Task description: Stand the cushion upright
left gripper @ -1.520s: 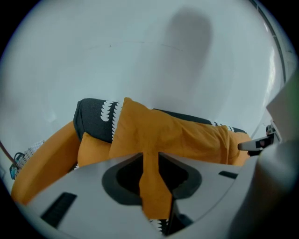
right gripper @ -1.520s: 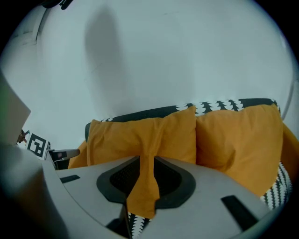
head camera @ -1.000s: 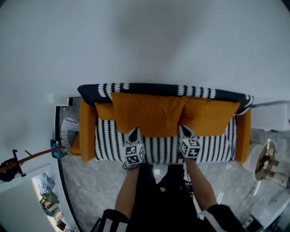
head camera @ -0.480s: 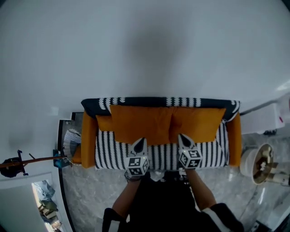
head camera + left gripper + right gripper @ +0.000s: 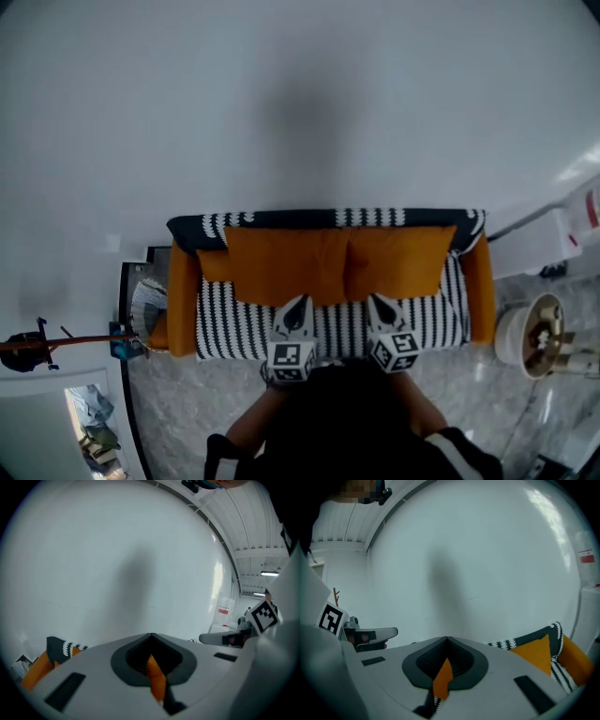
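Leaning against the backrest, a wide, plump orange fabric cushion [image 5: 281, 267] stands upright on a sofa [image 5: 230, 319] whose seat wears a woven throw of black-and-white stripes with jagged edges. A narrower orange cushion [image 5: 398, 261] stands beside it on the person's right, the two touching edge to edge. A corner of a third orange cushion [image 5: 212, 262] pokes out behind the wide one. The smooth orange armrests [image 5: 181, 295] close both ends, and a dark patterned band [image 5: 319, 217] drapes the top of the backrest under a plain white wall [image 5: 300, 112].

The left gripper [image 5: 298, 303], pale grey moulded plastic tapering to a point, hovers in front of the wide cushion's lower edge. Its own view shows the dark ribbed pads pressed together, clamping nothing. Only a thin wedge of orange above a scrap of stripe shows through the slit below them.

The right gripper [image 5: 375, 300], the same shape, points at the narrower cushion's lower edge. Its jaws are likewise closed and empty, with a similar orange sliver showing through the gap. From above I cannot tell whether either tip touches fabric.
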`<action>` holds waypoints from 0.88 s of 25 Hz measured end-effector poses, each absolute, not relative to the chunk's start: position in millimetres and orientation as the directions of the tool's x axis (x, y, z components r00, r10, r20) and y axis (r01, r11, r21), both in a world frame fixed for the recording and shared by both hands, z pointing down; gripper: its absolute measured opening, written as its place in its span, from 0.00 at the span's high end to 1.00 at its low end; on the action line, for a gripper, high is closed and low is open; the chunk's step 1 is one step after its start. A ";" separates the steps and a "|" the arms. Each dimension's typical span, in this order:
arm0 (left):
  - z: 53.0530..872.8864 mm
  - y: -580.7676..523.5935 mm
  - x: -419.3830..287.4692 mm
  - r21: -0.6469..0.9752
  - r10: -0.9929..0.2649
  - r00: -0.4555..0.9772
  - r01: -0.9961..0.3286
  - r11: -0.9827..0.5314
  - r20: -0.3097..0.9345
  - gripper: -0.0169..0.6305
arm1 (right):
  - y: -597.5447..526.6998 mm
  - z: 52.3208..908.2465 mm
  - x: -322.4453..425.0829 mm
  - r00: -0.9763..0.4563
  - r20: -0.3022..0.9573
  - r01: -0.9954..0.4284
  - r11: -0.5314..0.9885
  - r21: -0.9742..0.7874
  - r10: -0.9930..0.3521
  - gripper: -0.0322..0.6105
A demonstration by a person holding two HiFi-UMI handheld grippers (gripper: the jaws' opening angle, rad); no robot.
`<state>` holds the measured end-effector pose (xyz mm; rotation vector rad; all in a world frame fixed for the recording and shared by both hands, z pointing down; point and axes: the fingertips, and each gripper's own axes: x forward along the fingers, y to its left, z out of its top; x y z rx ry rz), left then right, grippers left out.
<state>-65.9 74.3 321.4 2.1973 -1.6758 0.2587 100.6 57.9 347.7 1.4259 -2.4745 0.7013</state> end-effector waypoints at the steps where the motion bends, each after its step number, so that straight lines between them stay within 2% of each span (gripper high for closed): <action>1: 322.7 74.0 -65.8 0.176 -0.890 0.278 -0.958 -0.227 0.361 0.98 | 59.1 347.5 99.7 -0.518 0.394 -0.854 0.427 -0.298 -0.759 0.96; 12: 327.9 70.8 -69.2 0.182 -0.892 0.265 -0.961 -0.210 0.367 0.98 | 57.0 339.3 83.6 -0.557 0.377 -0.830 0.499 -0.248 -0.740 0.96; 22: 333.6 75.3 -57.4 0.190 -0.882 0.288 -0.954 -0.231 0.372 0.98 | 68.1 340.6 88.3 -0.558 0.385 -0.830 0.499 -0.248 -0.736 0.96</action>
